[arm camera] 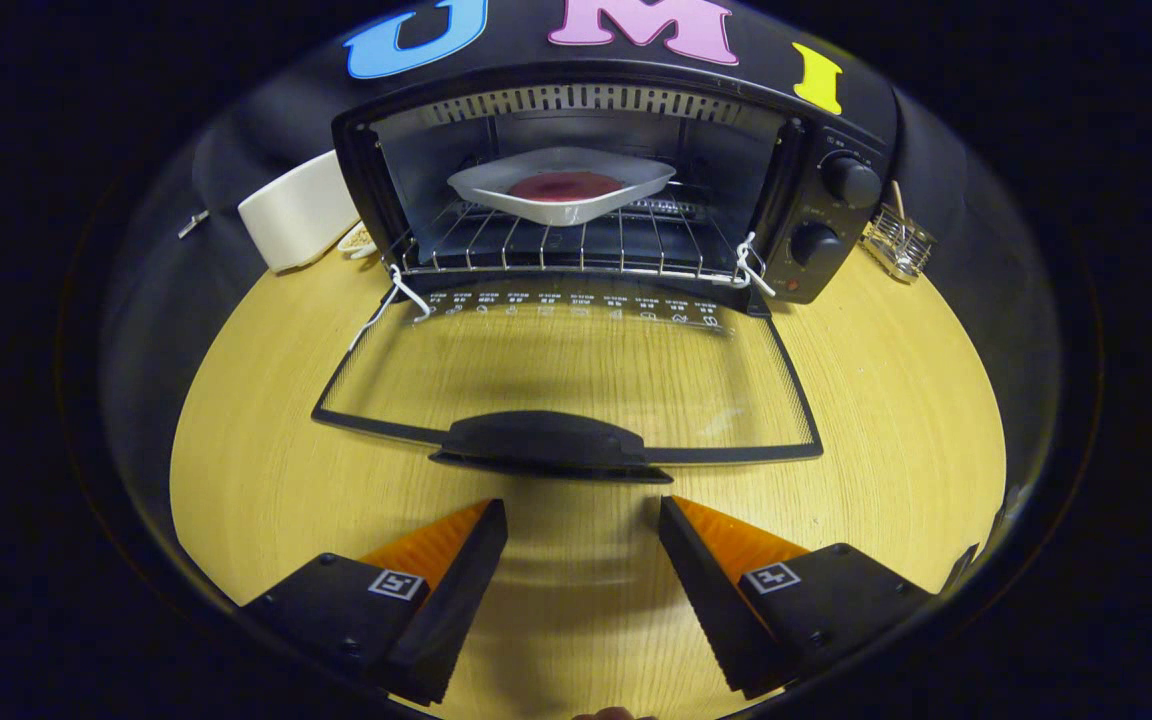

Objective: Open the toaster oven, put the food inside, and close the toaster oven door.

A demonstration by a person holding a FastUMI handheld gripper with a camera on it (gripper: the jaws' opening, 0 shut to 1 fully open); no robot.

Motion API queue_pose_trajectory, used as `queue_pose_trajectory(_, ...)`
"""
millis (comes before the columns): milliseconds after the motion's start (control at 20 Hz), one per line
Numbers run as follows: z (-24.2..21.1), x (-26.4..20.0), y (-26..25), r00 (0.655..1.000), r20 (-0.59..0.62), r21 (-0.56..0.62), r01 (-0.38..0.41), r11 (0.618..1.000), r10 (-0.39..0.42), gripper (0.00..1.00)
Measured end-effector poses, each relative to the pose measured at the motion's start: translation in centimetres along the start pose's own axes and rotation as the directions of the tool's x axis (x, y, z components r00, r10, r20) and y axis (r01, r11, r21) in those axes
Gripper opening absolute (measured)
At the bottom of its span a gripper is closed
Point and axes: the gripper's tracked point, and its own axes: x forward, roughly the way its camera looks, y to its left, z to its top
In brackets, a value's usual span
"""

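The hand-held gripper [584, 520] hangs wide open and empty above the wooden surface [886, 400], with the handle [548, 445] of the lowered glass door [576, 370] just ahead of its fingers. Beyond, the toaster oven [816, 215] stands open, and a white dish [564, 183] of reddish food [566, 186] sits on its wire rack [556, 250].

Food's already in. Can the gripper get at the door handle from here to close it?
Probably yes. The gripper is open with nothing held, and the door handle lies just ahead of its fingers, with bare table between and nothing in the way.
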Motion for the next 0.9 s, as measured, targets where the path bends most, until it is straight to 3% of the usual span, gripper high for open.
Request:
queue_pose_trajectory(400,1.1,0.6,-0.3,1.000,-0.003,-0.008,0.005,1.000,-0.005,1.00)
queue_pose_trajectory(650,2.3,-1.2,-0.1,0.997,0.079,-0.110,0.001,0.994,0.007,1.00)
queue_pose_trajectory(900,4.5,-4.4,0.1,0.986,0.164,-0.111,-0.023,0.994,0.041,1.00)
